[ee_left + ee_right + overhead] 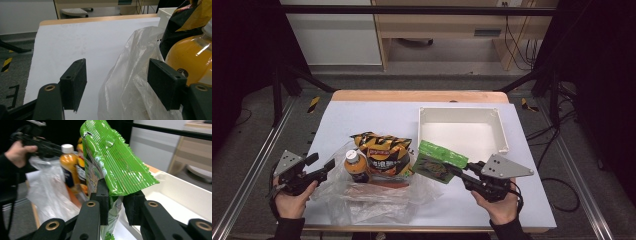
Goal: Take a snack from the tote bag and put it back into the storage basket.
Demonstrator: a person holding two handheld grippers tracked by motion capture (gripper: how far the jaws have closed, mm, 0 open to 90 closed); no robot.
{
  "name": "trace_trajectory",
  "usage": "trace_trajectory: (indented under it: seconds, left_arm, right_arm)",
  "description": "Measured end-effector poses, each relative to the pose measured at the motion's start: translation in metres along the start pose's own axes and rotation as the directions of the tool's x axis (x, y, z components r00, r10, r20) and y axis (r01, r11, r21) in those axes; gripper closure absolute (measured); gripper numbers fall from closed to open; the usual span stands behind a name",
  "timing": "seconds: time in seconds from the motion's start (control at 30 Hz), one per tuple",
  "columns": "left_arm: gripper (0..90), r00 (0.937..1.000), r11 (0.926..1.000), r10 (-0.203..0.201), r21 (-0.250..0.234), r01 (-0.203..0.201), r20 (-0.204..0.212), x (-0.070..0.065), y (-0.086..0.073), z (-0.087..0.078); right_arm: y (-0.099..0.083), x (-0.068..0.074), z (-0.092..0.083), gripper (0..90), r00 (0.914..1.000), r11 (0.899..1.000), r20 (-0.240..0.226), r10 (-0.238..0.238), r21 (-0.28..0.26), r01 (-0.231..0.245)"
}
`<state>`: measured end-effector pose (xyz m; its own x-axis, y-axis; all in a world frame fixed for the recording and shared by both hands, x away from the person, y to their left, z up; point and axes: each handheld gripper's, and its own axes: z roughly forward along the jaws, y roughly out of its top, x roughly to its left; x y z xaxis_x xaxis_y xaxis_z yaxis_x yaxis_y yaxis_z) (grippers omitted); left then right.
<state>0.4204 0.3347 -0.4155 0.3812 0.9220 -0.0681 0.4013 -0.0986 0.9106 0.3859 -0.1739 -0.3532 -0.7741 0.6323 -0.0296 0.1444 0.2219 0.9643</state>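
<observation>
A green snack packet (438,161) (117,167) is pinched between the jaws of my right gripper (459,170) (115,205), held off the table beside the near left corner of the white tray (499,131). My left gripper (321,163) (117,85) stands open at the table's left, its jaws on either side of the edge of a clear plastic bag (372,195) (130,82) without pressing it. On the bag stand an orange drink bottle (356,166) (190,57) and a black-and-yellow snack bag (384,152).
The white tray (190,197) is empty and sits at the back right of the white table sheet (377,117). A reddish flat item (377,184) lies under the snack bag inside the plastic. Metal frame rails run along both table sides.
</observation>
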Motion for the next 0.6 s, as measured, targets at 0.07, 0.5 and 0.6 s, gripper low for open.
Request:
trace_trajectory:
  seconds: [0.07,0.5,0.6]
  left_arm:
    - [31.5,1.0000,1.0000,0.002,0.001,-0.002,0.002,-0.001,0.000,0.001]
    - [31.4,1.0000,1.0000,0.003,-0.001,-0.003,0.003,0.000,0.000,0.001]
    - [31.1,1.0000,1.0000,0.008,-0.001,-0.008,0.006,0.000,0.000,0.002]
  right_arm:
    - [-0.001,-0.007,-0.004,75.6,0.9999,1.000,0.016,0.006,-0.002,-0.006]
    - [-0.005,-0.046,-0.004,75.7,0.9927,0.999,0.110,0.049,-0.002,-0.049]
    - [-0.006,-0.053,0.003,75.7,0.9899,0.999,0.133,0.050,0.013,-0.052]
